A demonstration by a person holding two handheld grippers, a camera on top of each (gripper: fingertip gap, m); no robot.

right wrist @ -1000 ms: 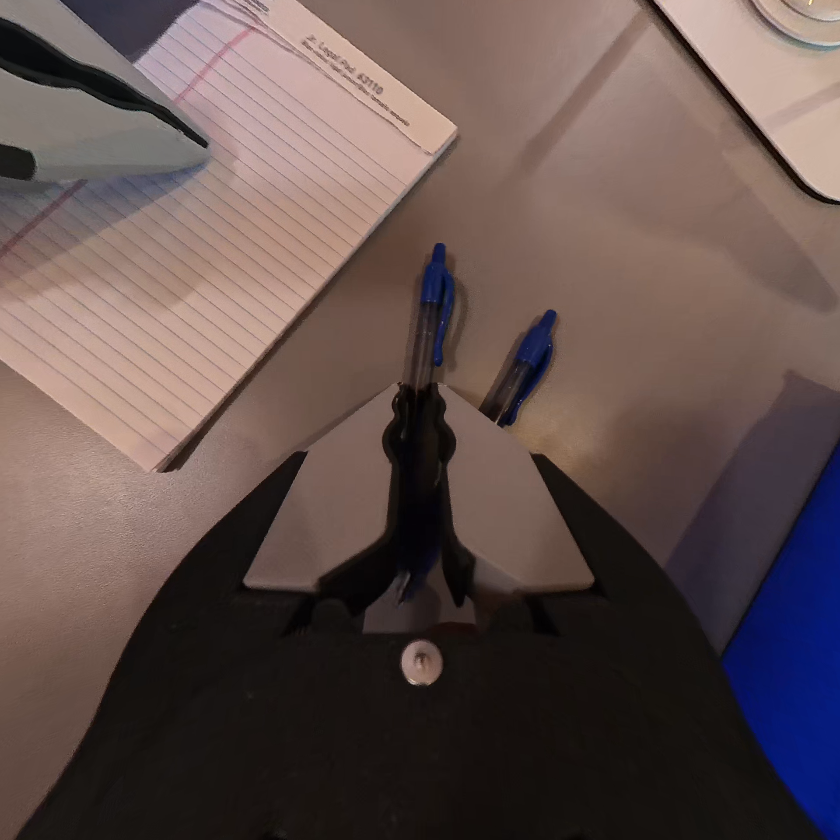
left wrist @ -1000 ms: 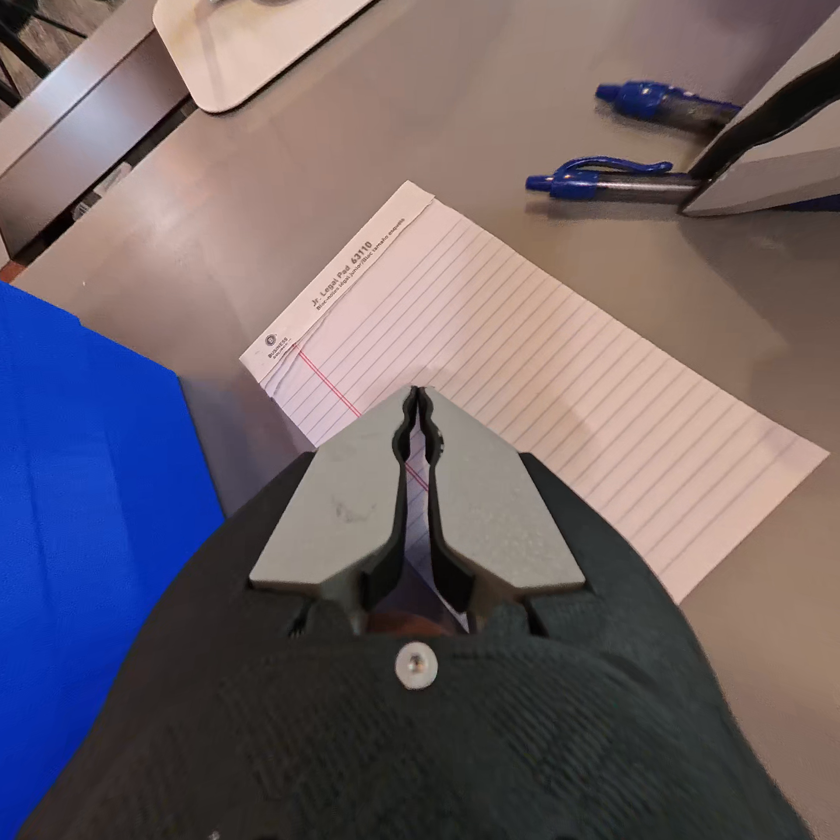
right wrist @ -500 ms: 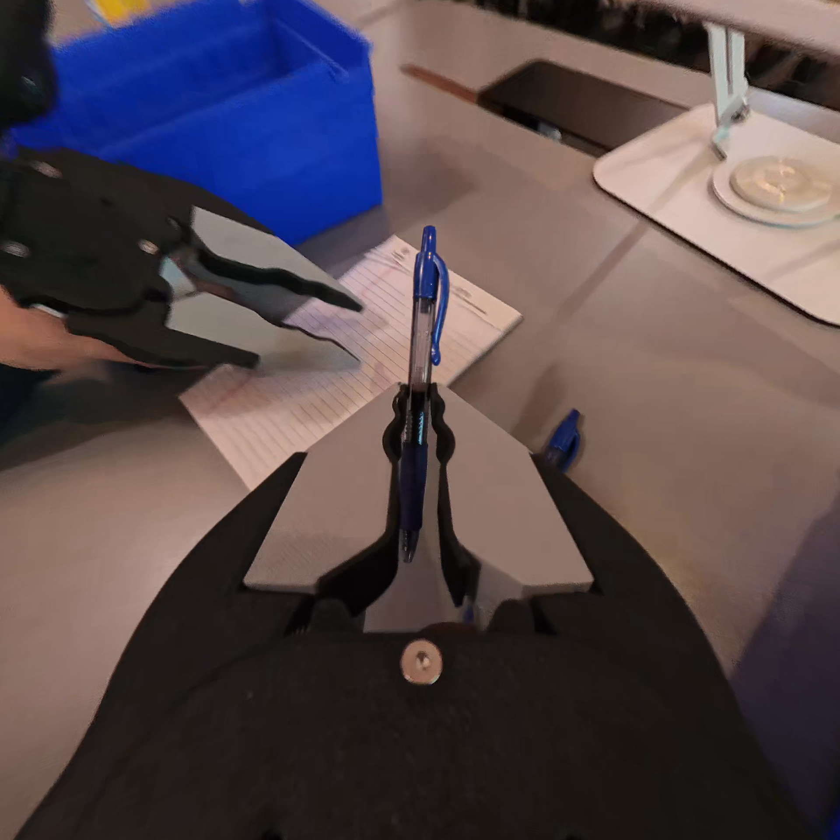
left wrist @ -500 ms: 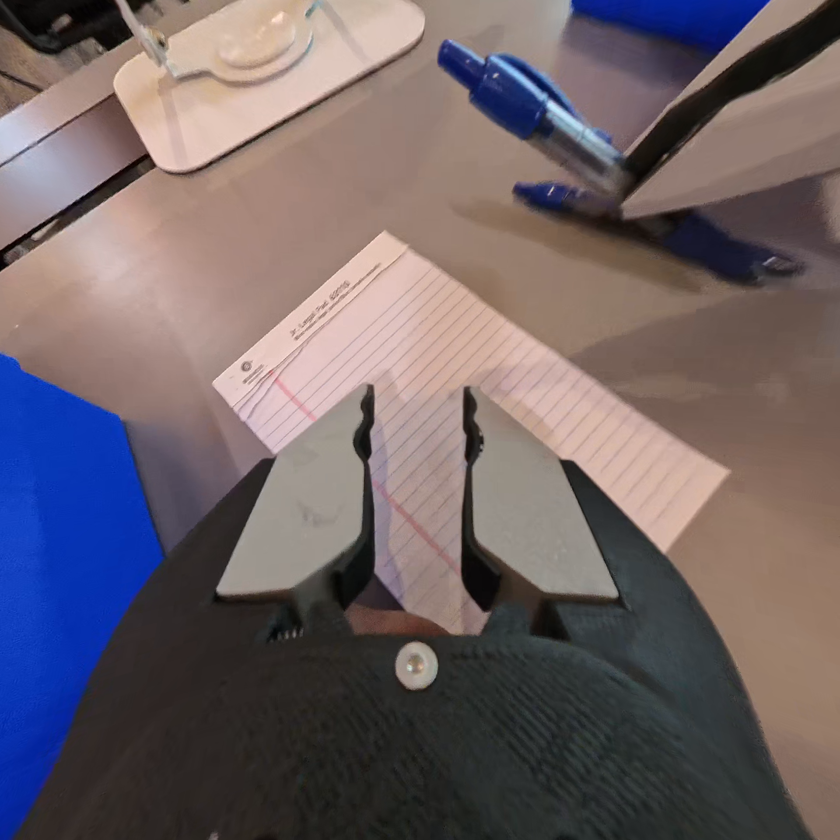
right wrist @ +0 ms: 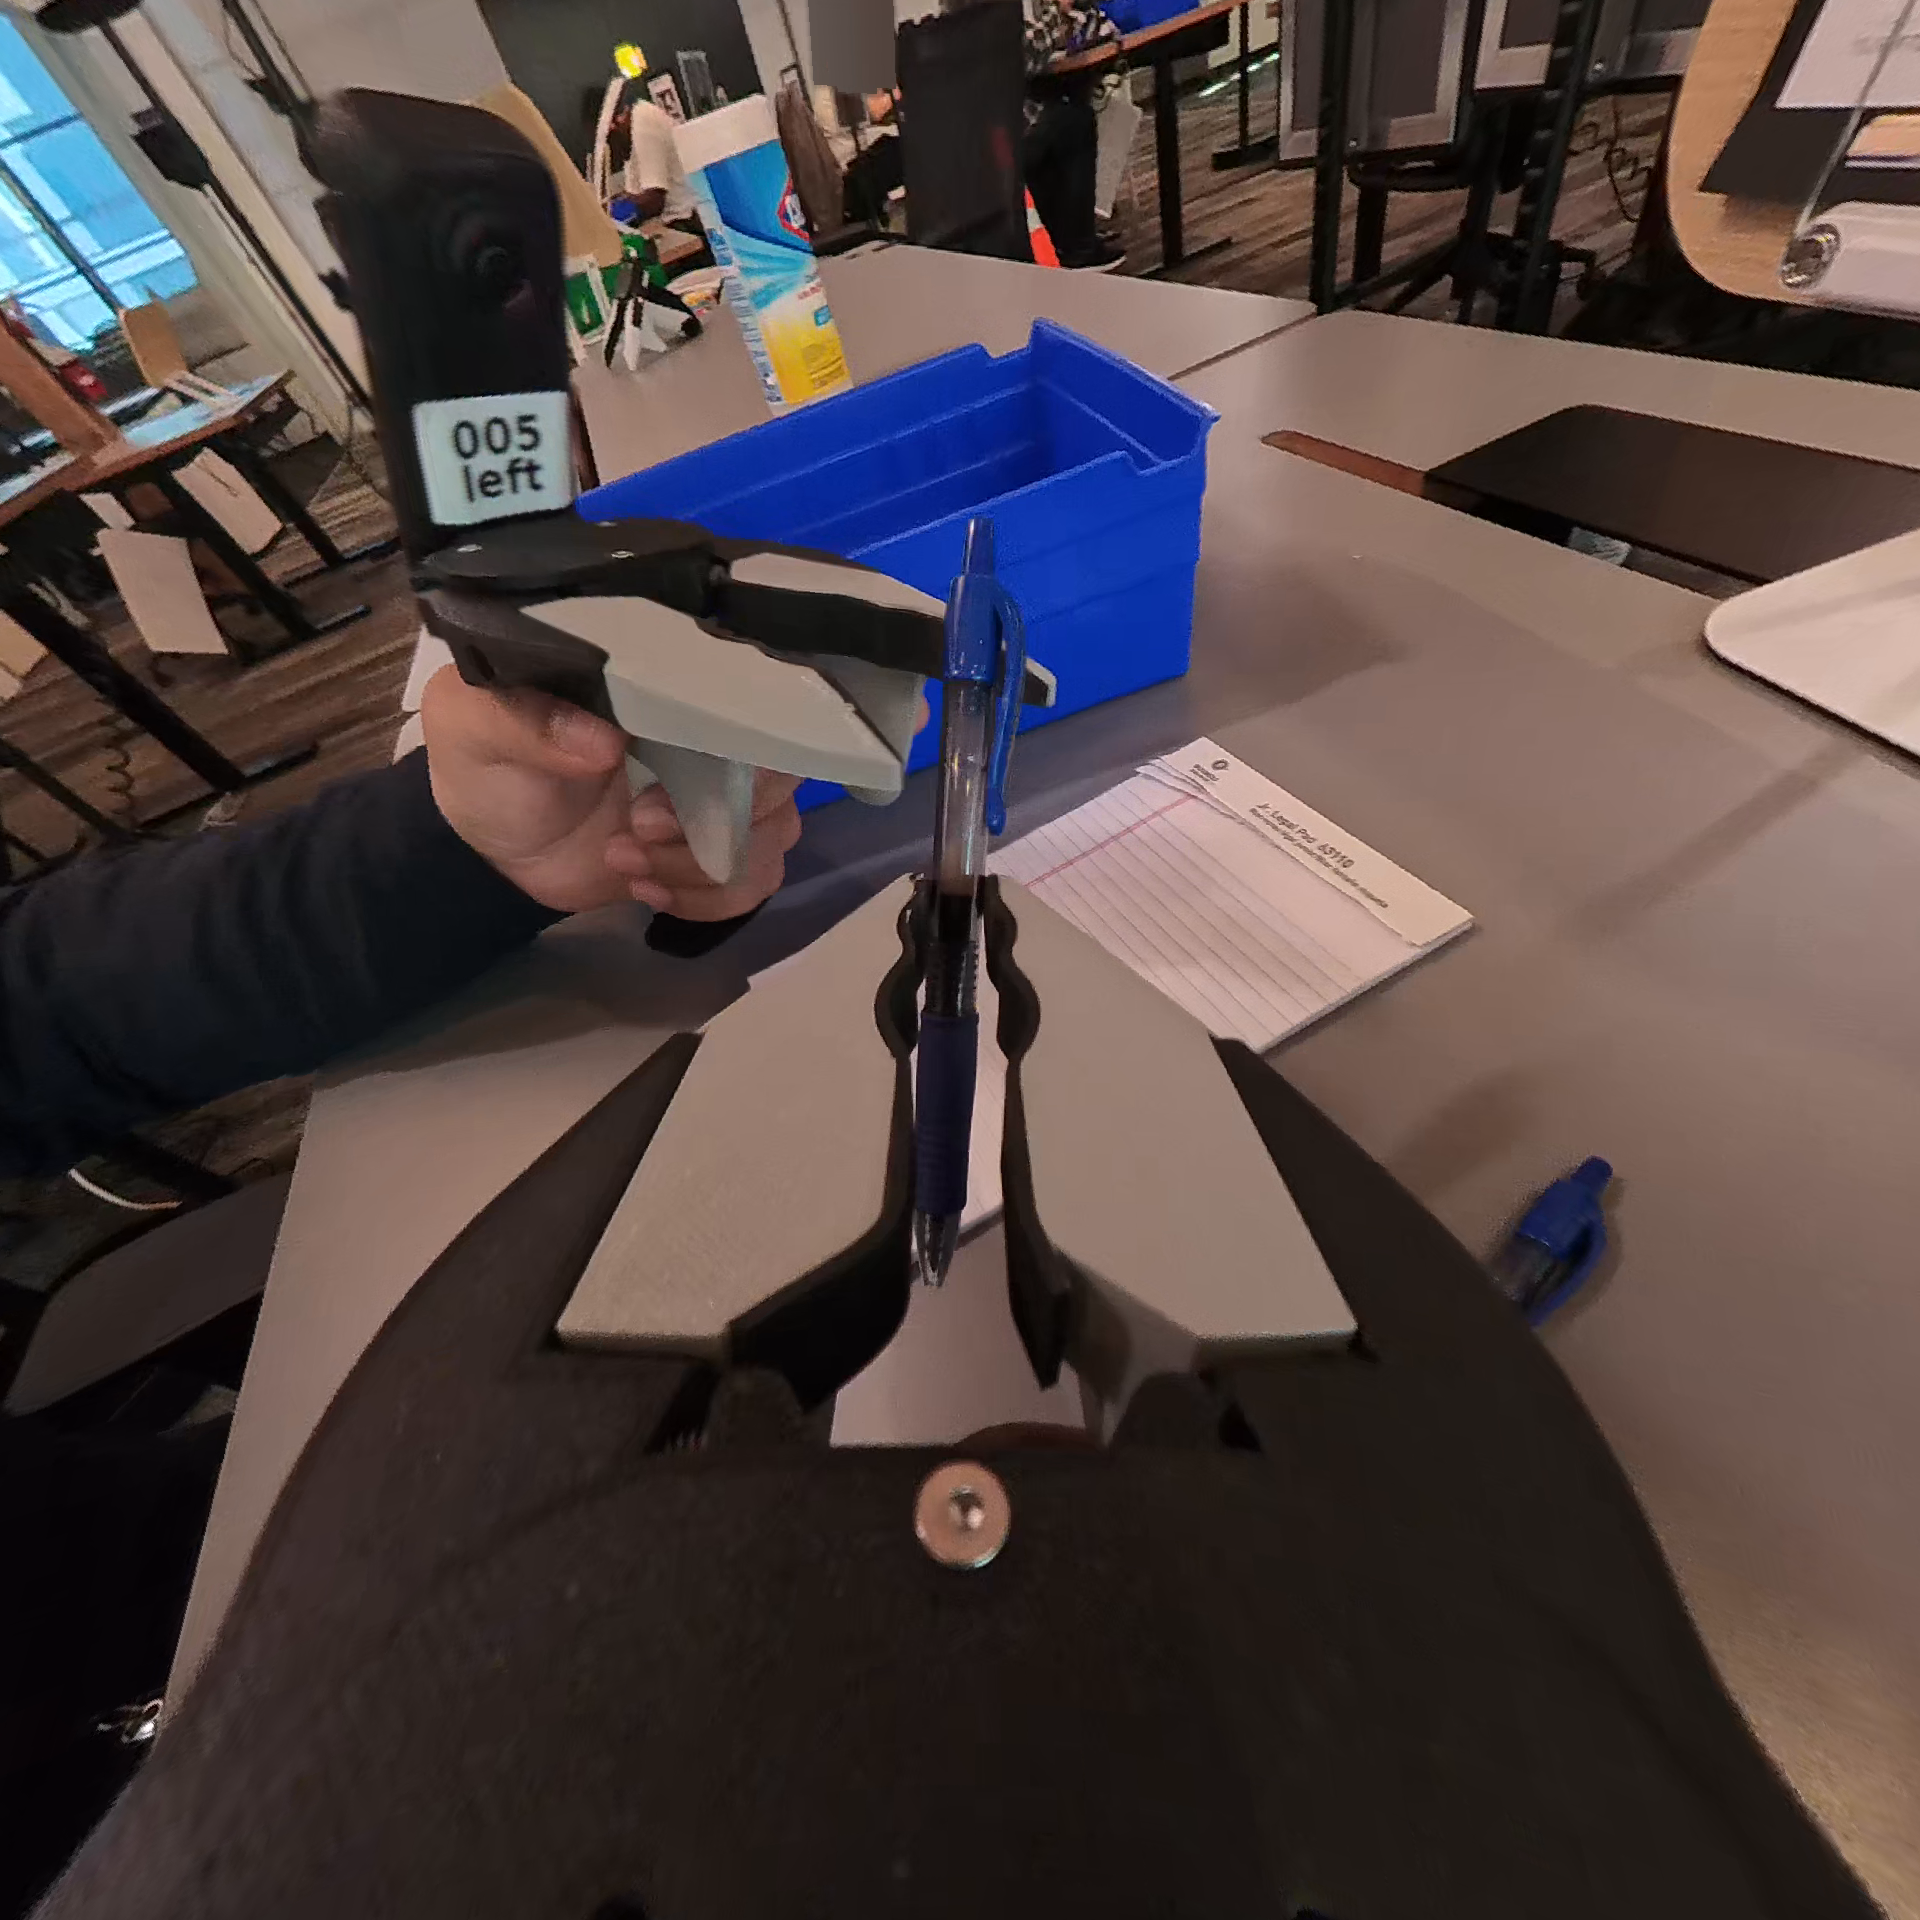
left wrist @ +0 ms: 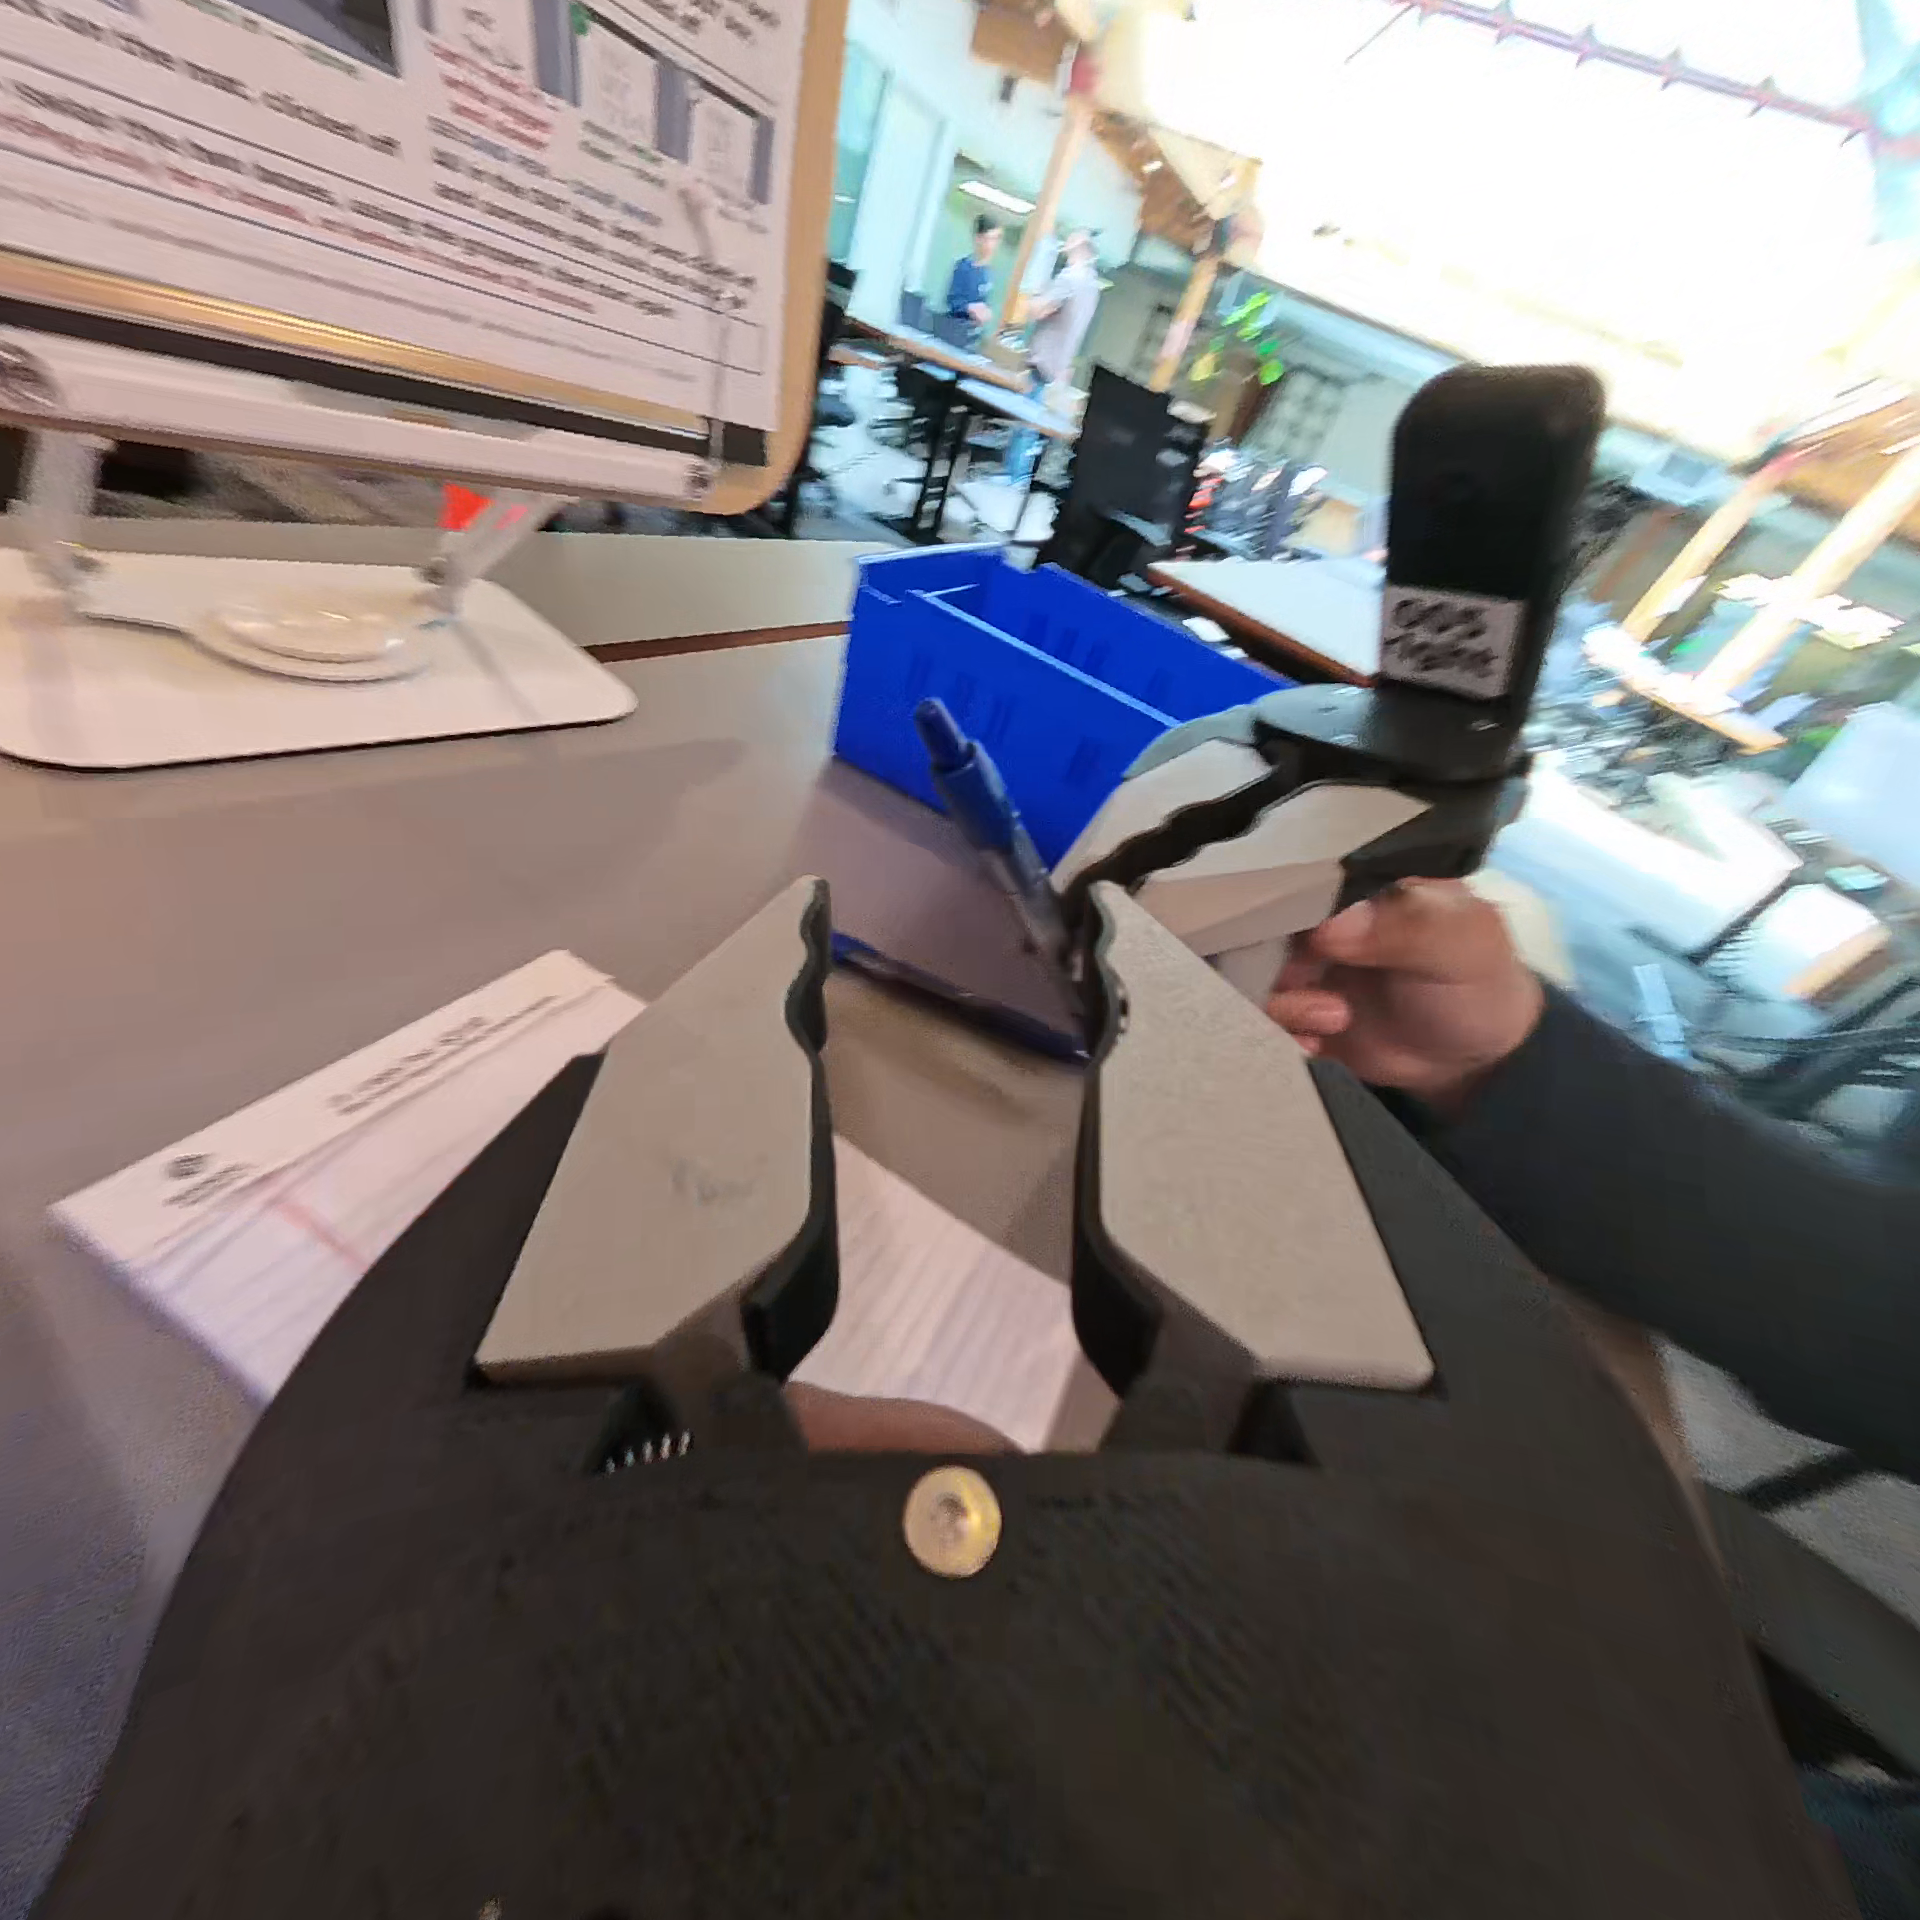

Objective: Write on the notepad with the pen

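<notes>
Grey table (right wrist: 1558, 644): carries all items; serves as reference surface. Blue bin (right wrist: 1039, 488): stands on the table beyond the notepad, open top. Notepad (right wrist: 1236, 914): white, lined, lies flat on the table in front of the bin, page without marks. Right gripper (right wrist: 951, 894): held above the table, fingers clamped on the pen (right wrist: 961, 790), which stands upright with clip end up and tip pointing back toward the gripper body, clear of the table. Left gripper (left wrist: 951, 925): raised above the table over the notepad, fingers spread apart, nothing between them, tips close to the pen's upper end. Second blue pen (right wrist: 1553, 1236): lies on the table right of the notepad, apart from it.
</notes>
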